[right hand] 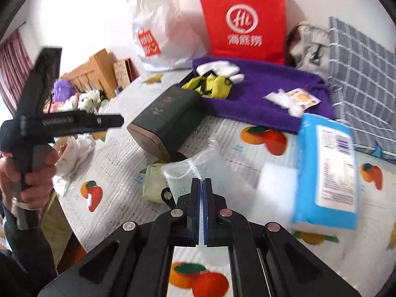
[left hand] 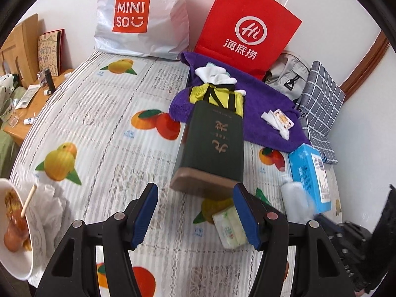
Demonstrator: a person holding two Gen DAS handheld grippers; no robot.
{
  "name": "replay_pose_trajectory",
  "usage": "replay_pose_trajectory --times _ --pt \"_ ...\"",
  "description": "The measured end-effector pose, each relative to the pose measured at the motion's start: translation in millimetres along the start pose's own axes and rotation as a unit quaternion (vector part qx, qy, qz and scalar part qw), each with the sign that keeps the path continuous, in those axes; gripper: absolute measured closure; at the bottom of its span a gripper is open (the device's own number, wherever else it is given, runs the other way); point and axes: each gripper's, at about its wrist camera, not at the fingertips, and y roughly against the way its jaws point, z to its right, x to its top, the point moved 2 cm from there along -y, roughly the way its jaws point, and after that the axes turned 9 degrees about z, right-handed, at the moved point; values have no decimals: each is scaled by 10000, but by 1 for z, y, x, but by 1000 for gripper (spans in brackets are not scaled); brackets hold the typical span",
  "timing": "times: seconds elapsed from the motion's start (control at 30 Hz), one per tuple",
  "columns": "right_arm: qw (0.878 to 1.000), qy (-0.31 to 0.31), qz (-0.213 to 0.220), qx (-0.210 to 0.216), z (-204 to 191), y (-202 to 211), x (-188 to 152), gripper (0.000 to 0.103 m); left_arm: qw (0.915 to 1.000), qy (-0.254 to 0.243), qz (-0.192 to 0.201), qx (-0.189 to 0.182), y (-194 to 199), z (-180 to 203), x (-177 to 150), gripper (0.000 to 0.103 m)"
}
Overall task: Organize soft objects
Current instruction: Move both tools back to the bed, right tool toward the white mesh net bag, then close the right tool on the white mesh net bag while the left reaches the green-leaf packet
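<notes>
Hovering low over the near part of the fruit-print tablecloth (left hand: 104, 113), the left gripper (left hand: 195, 212) has its blue pads spread wide and holds nothing; a small green tissue pack (left hand: 229, 227) lies just under its right finger. The right gripper (right hand: 201, 212) has its fingers pressed together, and a filmy clear plastic bag (right hand: 190, 165) sits right at their tips; whether a corner of that film is pinched between the pads I cannot tell.

Soft things gather toward the far right corner of the cloth. A purple towel (left hand: 259, 109) lies spread there, carrying white socks (left hand: 217, 75), a yellow-and-black fabric piece (left hand: 217, 96) and a small printed packet (left hand: 279, 120) on white wadding. A dark green box (left hand: 212, 146) lies on its side with one end on the towel's near edge, touching the yellow fabric. A blue tissue pack (right hand: 326, 173) rests by the right edge.

By my judgement the socks and yellow fabric are light and limp, so they would droop and slip from a shallow pinch; gathering a bunched fold deep between the pads looks safest. The towel seems heavier and would drag its load along. Tissue packs should squash, so a grip across the narrow middle suits them.
</notes>
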Motion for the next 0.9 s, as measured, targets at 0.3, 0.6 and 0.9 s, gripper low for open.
replay_pose_trajectory --times 0.3,0.6,0.9 --pt "9986 -116 100 -501 21 58 -35 101 9997 -200 -123 81 6 17 -30 42" --pt "9977 -294 -470 -378 41 29 -87 84 9984 -481 -257 157 5 36 -54 42" --pt "9988 -142 -86 -467 53 32 -100 18 9984 -429 -357 105 -3 39 -63 42"
